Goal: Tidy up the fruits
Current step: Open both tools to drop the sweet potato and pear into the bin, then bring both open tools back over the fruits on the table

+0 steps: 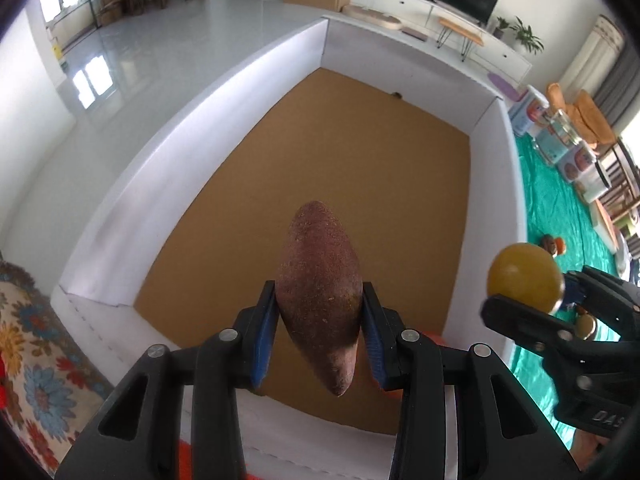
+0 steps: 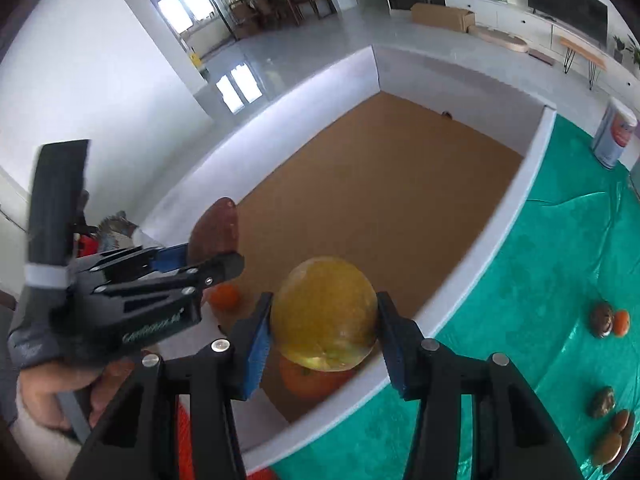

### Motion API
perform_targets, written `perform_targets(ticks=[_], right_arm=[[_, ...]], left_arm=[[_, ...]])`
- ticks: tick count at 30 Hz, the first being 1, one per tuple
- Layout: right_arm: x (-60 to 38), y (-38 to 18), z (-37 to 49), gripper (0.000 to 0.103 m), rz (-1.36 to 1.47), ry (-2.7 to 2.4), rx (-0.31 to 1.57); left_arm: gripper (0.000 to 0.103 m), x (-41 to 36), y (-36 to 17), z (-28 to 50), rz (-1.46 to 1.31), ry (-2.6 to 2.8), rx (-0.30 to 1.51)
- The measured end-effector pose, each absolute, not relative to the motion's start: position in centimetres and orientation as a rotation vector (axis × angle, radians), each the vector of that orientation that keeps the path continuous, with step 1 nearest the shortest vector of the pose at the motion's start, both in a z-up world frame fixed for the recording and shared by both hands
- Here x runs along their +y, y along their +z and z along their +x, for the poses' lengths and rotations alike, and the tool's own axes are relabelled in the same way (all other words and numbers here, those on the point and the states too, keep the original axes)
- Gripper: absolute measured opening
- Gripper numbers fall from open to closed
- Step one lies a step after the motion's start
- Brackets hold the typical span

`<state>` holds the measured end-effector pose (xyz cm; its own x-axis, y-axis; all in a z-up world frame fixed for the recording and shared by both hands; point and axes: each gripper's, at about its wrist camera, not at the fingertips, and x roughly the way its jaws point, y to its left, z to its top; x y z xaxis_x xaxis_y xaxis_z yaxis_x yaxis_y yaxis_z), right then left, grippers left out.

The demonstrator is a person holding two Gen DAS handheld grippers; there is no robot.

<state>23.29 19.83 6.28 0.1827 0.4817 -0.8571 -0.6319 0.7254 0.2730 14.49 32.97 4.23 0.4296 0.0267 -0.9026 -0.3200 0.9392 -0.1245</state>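
Big white box (image 1: 192,184) with brown bottom, on green sheet (image 2: 520,320). Left gripper (image 1: 319,330) pinching brown fruit (image 1: 320,292); right gripper (image 2: 325,334) pinching yellow fruit (image 2: 325,314), both above box. Next, probably: lowering, letting go beside orange fruit (image 2: 225,297) at 7 o'clock

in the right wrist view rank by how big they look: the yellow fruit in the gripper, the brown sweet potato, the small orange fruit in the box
1. yellow fruit, though it sits nearest the camera, which inflates it
2. sweet potato, partly hidden by the left gripper
3. small orange fruit
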Motion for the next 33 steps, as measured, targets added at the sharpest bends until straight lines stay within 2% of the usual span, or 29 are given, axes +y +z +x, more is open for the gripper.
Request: perform_targets(ticks=[2, 4, 5, 8, 11, 14, 21, 28, 33], right_arm=[[21.0, 5.2, 23.2, 0.05, -0.181, 0.762, 1.151], [21.6, 4.5, 23.3, 0.054, -0.211, 0.729, 1.131], [21.8, 4.6, 23.1, 0.057, -0.218, 0.726, 1.111], [20.1, 5.7, 22.1, 0.061, -0.216, 0.736, 1.058], [16.7, 7.6, 19.8, 0.068, -0.177, 0.732, 0.99], [12.2, 8.4, 17.8, 0.077, -0.131, 0.711, 0.927], [-0.7, 5.8, 12.5, 0.08, -0.163, 0.475, 0.831], [-13.7, -0.2, 6.8, 0.084, -0.092, 0.135, 0.837], [-18.9, -3.3, 4.4, 0.084, -0.02, 0.045, 0.867]], left_arm=[[0.041, 33.2, 3.2, 14.6, -0.295, 0.231, 1.113], [0.046, 33.5, 2.9, 14.6, -0.288, 0.245, 1.108], [0.056, 33.6, 2.6, 14.7, -0.281, 0.253, 1.103], [0.075, 33.0, 3.3, 14.3, -0.283, 0.246, 1.057], [0.083, 31.2, 5.1, 13.3, -0.251, 0.236, 0.98], [0.086, 28.5, 6.8, 12.0, -0.232, 0.19, 0.918], [0.091, 17.4, 8.2, 9.0, -0.218, -0.058, 0.839], [0.093, 6.2, 1.7, 8.8, -0.183, -0.244, 0.935], [0.093, 2.2, -2.2, 10.0, -0.078, -0.224, 0.966]])
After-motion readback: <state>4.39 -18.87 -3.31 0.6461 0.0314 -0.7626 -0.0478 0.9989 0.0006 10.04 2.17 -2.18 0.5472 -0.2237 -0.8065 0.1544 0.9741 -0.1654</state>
